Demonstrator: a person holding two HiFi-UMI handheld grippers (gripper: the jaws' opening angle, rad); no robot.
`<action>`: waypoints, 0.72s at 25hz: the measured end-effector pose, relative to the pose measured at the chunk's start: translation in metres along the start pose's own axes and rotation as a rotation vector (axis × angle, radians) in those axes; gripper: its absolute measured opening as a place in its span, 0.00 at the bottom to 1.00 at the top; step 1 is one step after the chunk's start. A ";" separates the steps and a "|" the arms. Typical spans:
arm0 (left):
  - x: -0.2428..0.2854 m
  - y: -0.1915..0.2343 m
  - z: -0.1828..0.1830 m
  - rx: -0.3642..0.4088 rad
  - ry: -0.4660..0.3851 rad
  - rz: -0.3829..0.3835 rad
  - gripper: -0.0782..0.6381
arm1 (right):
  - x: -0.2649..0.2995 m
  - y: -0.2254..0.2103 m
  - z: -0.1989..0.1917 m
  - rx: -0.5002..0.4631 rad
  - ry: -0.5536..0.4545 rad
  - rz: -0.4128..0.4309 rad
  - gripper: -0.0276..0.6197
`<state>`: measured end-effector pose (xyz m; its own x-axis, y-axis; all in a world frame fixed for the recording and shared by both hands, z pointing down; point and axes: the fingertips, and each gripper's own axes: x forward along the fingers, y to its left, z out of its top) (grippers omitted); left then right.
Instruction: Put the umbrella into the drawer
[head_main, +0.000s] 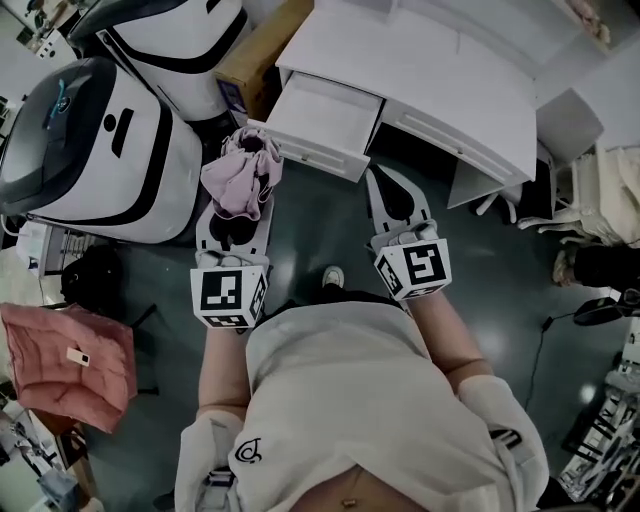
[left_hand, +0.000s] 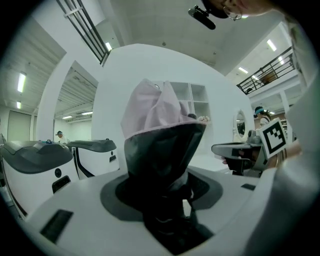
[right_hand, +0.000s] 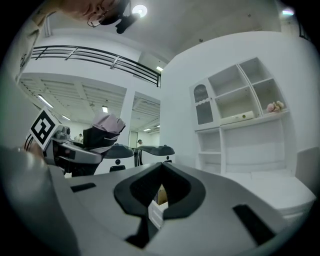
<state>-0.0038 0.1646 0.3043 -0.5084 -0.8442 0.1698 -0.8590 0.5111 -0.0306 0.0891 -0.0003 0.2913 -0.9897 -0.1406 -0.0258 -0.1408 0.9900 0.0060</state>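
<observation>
A folded pink umbrella (head_main: 240, 172) with a dark lining is clamped in my left gripper (head_main: 238, 212), which is shut on it. In the left gripper view the umbrella (left_hand: 157, 135) stands up out of the jaws and hides the fingertips of the left gripper (left_hand: 167, 192). The open white drawer (head_main: 322, 112) of the desk lies just ahead and to the right of the umbrella, and its inside is bare. My right gripper (head_main: 386, 182) is held beside the left one, in front of the drawer's right corner. In the right gripper view its tips (right_hand: 160, 170) meet with nothing between them.
The white desk (head_main: 450, 80) spans the upper right. Two big white-and-black machines (head_main: 100, 150) stand at the left, with a cardboard box (head_main: 262, 45) behind them. A pink cloth (head_main: 65, 365) lies at the lower left. White shelves (right_hand: 240, 100) show in the right gripper view.
</observation>
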 end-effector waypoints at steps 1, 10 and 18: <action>0.012 0.000 0.001 0.001 0.002 0.001 0.43 | 0.007 -0.011 -0.001 -0.004 -0.001 -0.003 0.05; 0.097 0.001 0.001 -0.008 0.040 -0.056 0.43 | 0.050 -0.077 -0.013 0.022 0.020 -0.056 0.05; 0.199 0.023 0.000 0.027 0.069 -0.213 0.43 | 0.106 -0.116 -0.028 0.031 0.049 -0.169 0.05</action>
<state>-0.1248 0.0080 0.3378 -0.3111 -0.9190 0.2422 -0.9482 0.3175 -0.0134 0.0001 -0.1306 0.3158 -0.9521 -0.3048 0.0251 -0.3054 0.9519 -0.0250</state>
